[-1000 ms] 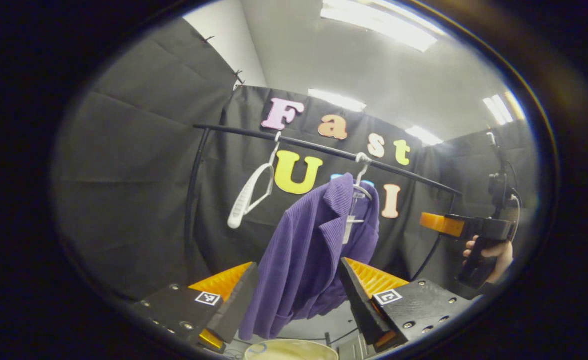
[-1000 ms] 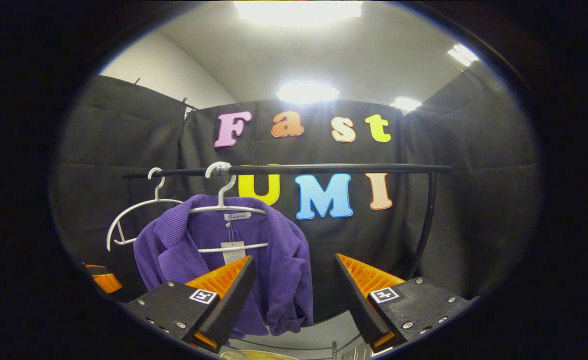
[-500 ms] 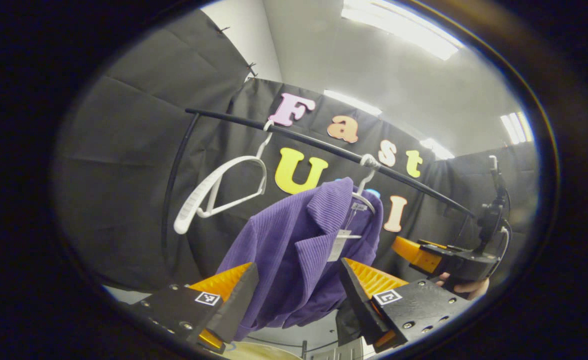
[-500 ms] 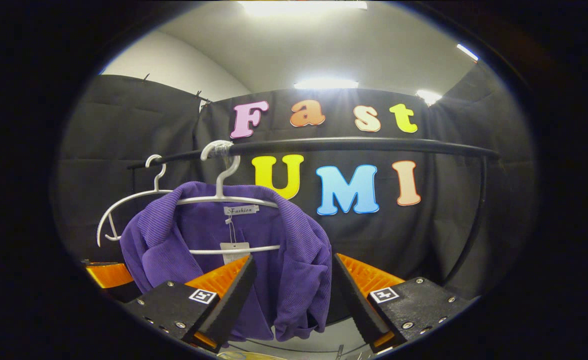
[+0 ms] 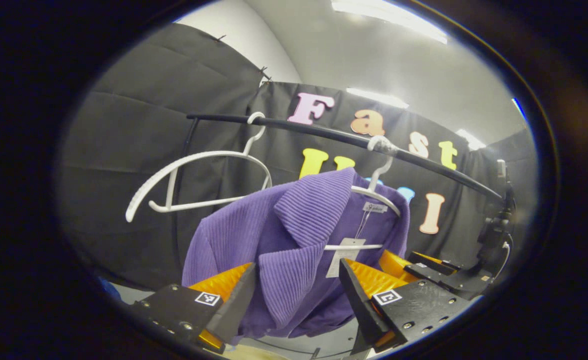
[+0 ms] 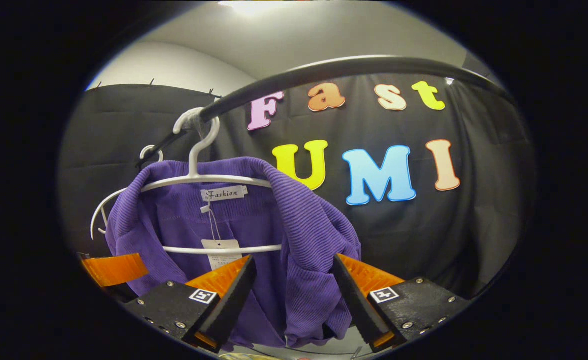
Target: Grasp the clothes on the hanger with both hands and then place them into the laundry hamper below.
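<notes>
Closing in over the last second, the left gripper point(image 5: 294, 295) now has the purple jacket's point(image 5: 294, 235) lapel between its spread, unclenched fingers. On the right, the right gripper point(image 6: 291, 290) likewise brackets the other shoulder, fingers apart. With the jacket on its white hanger point(image 6: 209, 180), clamping looks next.

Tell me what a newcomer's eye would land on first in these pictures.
The purple ribbed jacket on a white plastic hanger, hooked over the black metal rail, dominates both views. The open right gripper and open left gripper each frame a side of its cloth, not yet clamped. A bare white hanger hangs beside it on the rail.
</notes>
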Tool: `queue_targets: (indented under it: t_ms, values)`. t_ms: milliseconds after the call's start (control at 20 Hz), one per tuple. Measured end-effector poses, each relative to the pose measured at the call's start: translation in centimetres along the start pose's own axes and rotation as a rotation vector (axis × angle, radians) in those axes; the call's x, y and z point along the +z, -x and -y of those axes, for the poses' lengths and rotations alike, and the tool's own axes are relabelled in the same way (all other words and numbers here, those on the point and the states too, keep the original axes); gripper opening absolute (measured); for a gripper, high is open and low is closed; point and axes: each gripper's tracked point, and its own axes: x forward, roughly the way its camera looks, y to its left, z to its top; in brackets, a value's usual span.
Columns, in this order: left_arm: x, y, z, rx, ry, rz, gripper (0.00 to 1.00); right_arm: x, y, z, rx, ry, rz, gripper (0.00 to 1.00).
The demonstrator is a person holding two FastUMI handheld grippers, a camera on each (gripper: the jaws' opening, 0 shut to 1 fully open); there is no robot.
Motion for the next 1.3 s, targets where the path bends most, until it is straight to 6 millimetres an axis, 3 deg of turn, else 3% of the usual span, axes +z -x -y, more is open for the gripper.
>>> queue_targets:
  t_ms: [100, 250, 450, 550, 600, 700, 800, 1000, 1150, 1200, 1300]
  values:
    - [-0.3, -1.2, 0.6, 0.048, -0.024, -0.001, 0.94, -0.6, -0.9, 0.4, 0.019, 0.001, -0.002, 0.95]
    - [-0.5, -2.0, -0.1, 0.154, -0.070, 0.016, 0.98, -1.4, -2.4, 1.1, 0.022, 0.007, 0.002, 0.95]
    - [-0.8, -2.9, -0.6, 0.226, -0.104, 0.035, 0.98, -1.7, -3.8, 2.3, 0.019, -0.018, 0.007, 0.95]
    - [-0.9, -3.8, -0.7, 0.235, -0.118, 0.032, 0.90, -1.6, -4.1, 2.3, 0.036, -0.030, 0.017, 0.95]
    - [-1.0, -4.1, -0.9, 0.246, -0.124, 0.034, 0.93, -1.5, -4.2, 2.4, 0.036, -0.028, 0.023, 0.94]
    - [-0.9, -4.1, -1.2, 0.251, -0.126, 0.043, 0.71, -1.4, -4.2, 2.4, 0.050, -0.028, 0.033, 0.89]
    - [-0.9, -4.3, -1.0, 0.225, -0.129, 0.038, 0.70, -1.5, -4.2, 2.2, 0.062, -0.024, 0.032, 0.78]
    - [-0.6, -4.7, -2.0, 0.238, -0.150, 0.048, 0.39, -1.3, -4.8, 2.7, 0.070, -0.023, 0.035, 0.40]
    - [-1.1, -4.0, 0.0, 0.112, -0.087, 0.039, 0.16, -1.2, -4.8, 2.5, 0.090, -0.018, 0.037, 0.18]
    - [-0.9, -3.7, -0.8, 0.127, -0.090, 0.045, 0.08, -1.0, -4.7, 2.6, 0.097, -0.010, 0.042, 0.14]
    - [-1.1, -3.6, -0.8, 0.084, -0.072, 0.034, 0.07, -1.1, -4.6, 2.1, 0.133, -0.011, 0.036, 0.09]
